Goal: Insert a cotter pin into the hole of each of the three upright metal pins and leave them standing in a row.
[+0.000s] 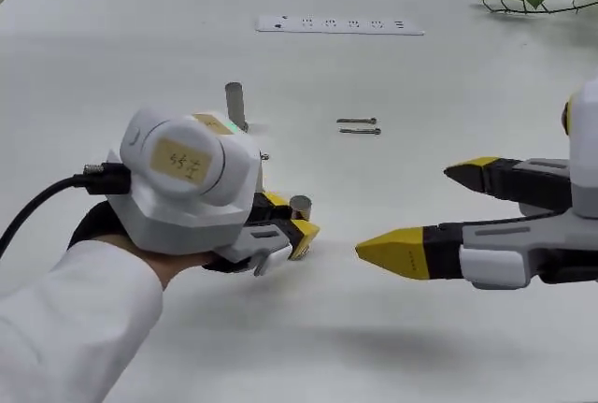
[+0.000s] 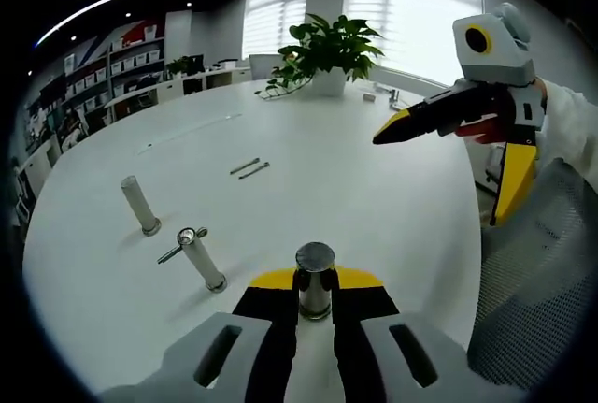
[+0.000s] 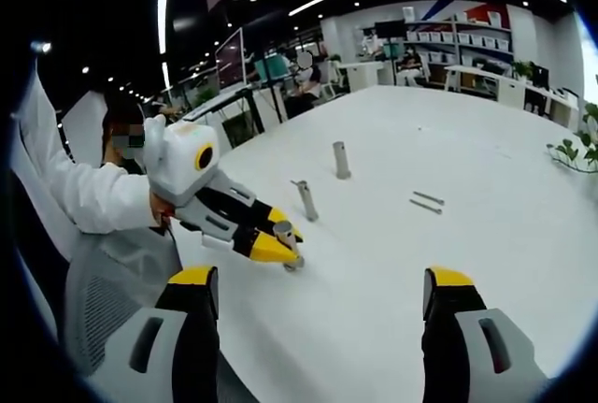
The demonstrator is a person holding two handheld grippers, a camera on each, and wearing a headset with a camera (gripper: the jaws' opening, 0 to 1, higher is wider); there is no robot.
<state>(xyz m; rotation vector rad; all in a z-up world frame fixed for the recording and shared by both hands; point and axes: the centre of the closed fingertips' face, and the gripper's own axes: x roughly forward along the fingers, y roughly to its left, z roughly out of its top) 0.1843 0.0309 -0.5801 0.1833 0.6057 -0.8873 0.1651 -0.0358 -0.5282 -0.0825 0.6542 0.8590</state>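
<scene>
Left gripper [image 2: 313, 281] is clamped on the nearest metal pin [image 1: 300, 207], which is upright on the table [image 1: 168, 38]. Right gripper [image 1: 404, 210] hovers to the right, jaws wide apart.

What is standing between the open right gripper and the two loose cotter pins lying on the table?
Nothing visible. Bare table lies between the right gripper and the cotter pins. The left gripper, shut on an upright pin, sits off to one side, out of that path.

dull metal pin [image 2: 315, 283], smooth matt white table [image 2: 374, 188].
</scene>
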